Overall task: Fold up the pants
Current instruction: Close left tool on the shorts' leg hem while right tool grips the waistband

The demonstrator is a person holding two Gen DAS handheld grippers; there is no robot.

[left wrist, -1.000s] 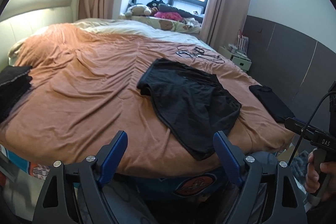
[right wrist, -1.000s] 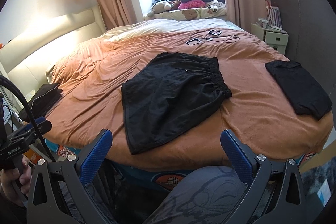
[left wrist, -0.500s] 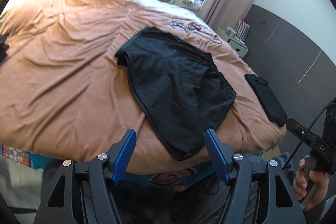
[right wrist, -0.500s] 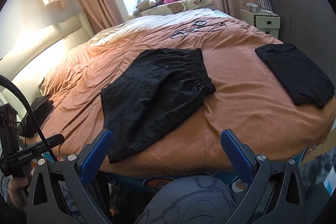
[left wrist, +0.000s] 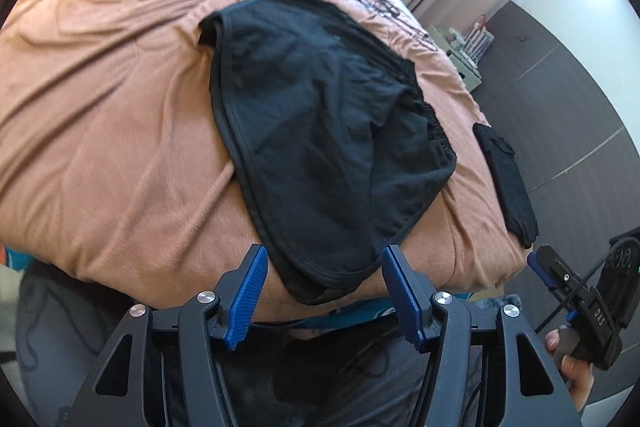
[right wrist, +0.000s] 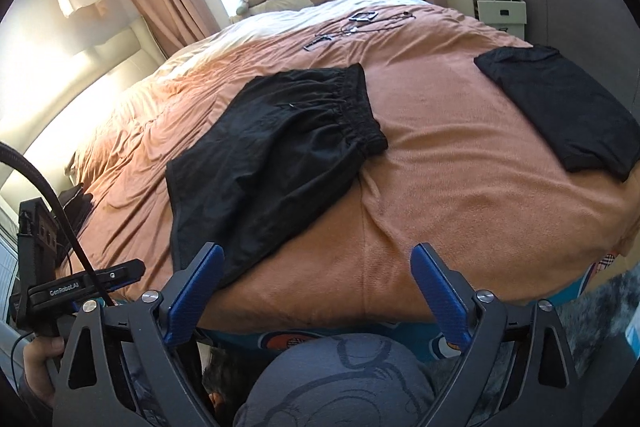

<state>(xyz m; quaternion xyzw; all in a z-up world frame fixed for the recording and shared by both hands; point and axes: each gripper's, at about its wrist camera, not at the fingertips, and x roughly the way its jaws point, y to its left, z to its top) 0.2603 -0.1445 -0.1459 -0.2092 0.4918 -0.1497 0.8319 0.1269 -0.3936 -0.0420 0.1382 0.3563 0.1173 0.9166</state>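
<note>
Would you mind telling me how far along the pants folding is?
Barely started. Done: one folded black garment lies aside. In hand: nothing yet; the left gripper, jaws closing, approaches the hem of the black shorts; the right gripper, also closing, is empty. Left: every fold.

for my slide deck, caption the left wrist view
Left gripper closing around the hem of black shorts on an orange bedspread.

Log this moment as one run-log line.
phase: approach | pants: flat on bed, unfolded | left hand-held gripper: closing, at leg hem, no contact | right hand-held gripper: closing, empty
</note>
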